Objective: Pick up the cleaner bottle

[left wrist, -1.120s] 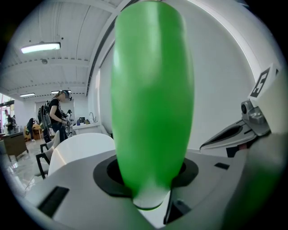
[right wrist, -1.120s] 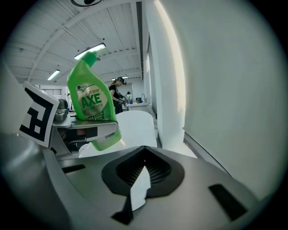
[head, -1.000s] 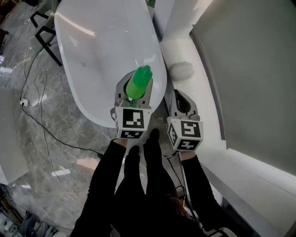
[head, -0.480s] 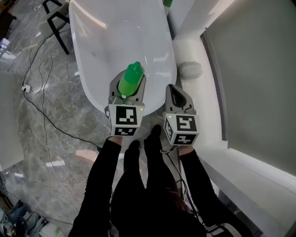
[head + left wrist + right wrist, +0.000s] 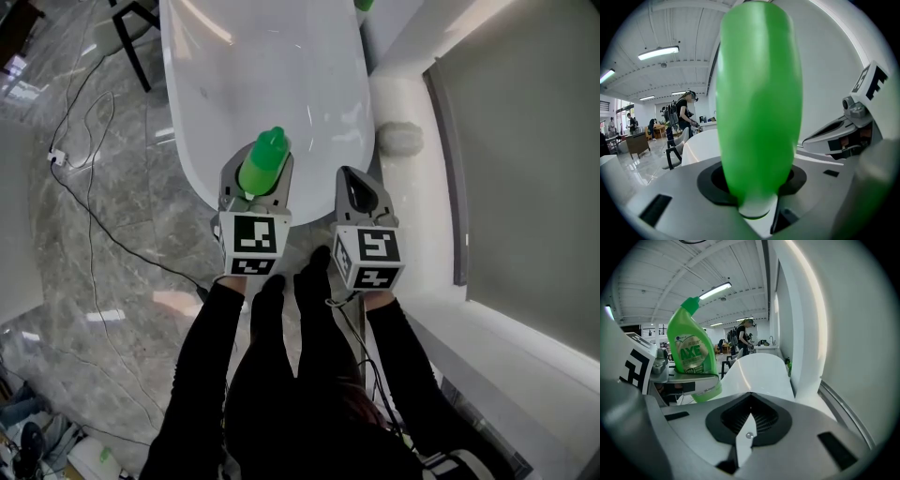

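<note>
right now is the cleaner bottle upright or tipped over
Upright. In the right gripper view the cleaner bottle stands with its cap up and its base down, clamped near the bottom by the left tongs.

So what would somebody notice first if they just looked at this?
The bright green cleaner bottle jumps out: it stands upright, clamped in the left gripper, in the middle of the head view. Just beyond it is a big white bathtub on the grey marble floor, and the right gripper beside the bottle is shut and empty.
</note>
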Demonstrator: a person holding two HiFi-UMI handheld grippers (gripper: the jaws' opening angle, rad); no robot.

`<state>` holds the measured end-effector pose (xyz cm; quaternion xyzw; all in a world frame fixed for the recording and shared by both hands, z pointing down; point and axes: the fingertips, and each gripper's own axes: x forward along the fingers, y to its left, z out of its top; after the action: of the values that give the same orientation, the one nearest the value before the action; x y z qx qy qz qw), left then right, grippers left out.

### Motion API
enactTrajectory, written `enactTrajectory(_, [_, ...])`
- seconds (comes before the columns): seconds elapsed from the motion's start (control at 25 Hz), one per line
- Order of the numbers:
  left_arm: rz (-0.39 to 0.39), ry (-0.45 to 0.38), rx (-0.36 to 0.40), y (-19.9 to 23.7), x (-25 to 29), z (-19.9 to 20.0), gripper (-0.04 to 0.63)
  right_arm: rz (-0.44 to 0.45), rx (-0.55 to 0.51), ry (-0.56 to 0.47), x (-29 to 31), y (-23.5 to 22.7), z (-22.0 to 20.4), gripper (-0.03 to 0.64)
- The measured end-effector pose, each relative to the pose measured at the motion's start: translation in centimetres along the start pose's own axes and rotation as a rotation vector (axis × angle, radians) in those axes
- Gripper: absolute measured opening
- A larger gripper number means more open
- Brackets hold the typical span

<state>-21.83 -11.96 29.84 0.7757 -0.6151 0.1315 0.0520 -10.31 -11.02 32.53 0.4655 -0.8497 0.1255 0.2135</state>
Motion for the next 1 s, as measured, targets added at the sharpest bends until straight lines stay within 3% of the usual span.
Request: enactTrajectory(1.0, [0.025, 0.013, -0.032, 3.0, -3.5, -2.4, 0.197, 0.084, -0.018, 0.019, 0.3, 5.2, -1.5, 0.002])
